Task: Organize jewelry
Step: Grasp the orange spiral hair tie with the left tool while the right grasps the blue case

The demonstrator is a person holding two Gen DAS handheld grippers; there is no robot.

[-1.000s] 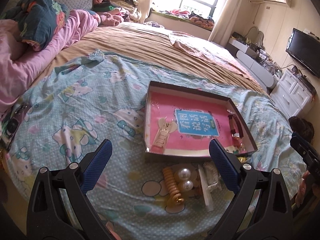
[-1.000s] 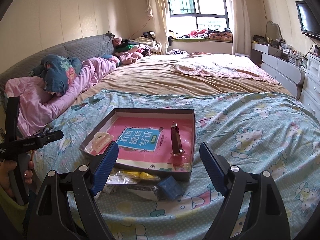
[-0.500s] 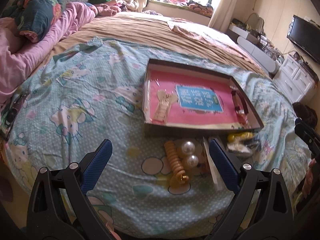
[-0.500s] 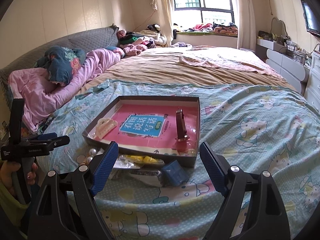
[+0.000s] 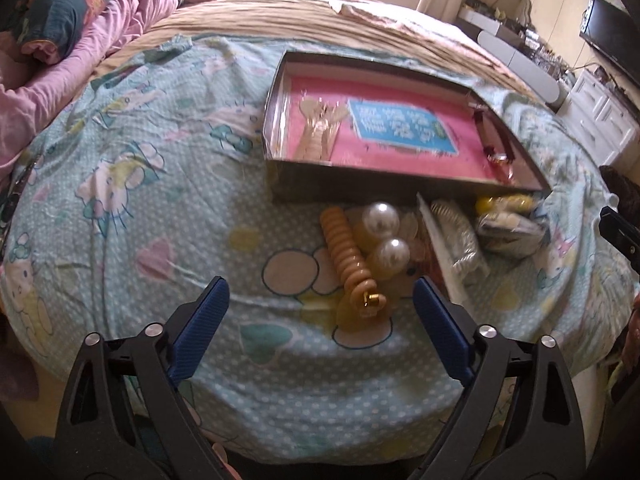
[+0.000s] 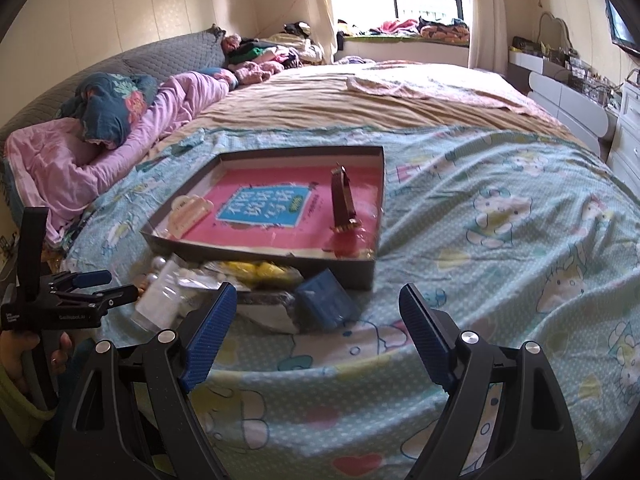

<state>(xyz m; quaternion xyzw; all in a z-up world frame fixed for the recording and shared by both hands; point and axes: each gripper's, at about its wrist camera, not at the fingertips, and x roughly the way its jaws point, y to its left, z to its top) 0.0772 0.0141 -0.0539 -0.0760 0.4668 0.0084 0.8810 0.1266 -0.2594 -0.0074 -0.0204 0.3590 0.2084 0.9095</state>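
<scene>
Tools both empty: left tool (image 5: 320, 312) closing with nothing between its jaws, right tool (image 6: 316, 320) spread wide. Amber spiral clip (image 5: 350, 256) lay on the bed (image 5: 120, 200) just ahead of the left tool, touching two pearls (image 5: 386, 236). Judged light, stiff, slippery; grip across its ribbed middle. Packets (image 5: 508, 224) crowded the box (image 5: 344, 188) front, hampering access.

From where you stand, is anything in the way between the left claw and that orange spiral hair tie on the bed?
Nothing visible. The left claw is closing with nothing between its fingers yet, and only bare bedsheet lies between it and the spiral hair tie. Two pearl balls crowd its right side.
</scene>
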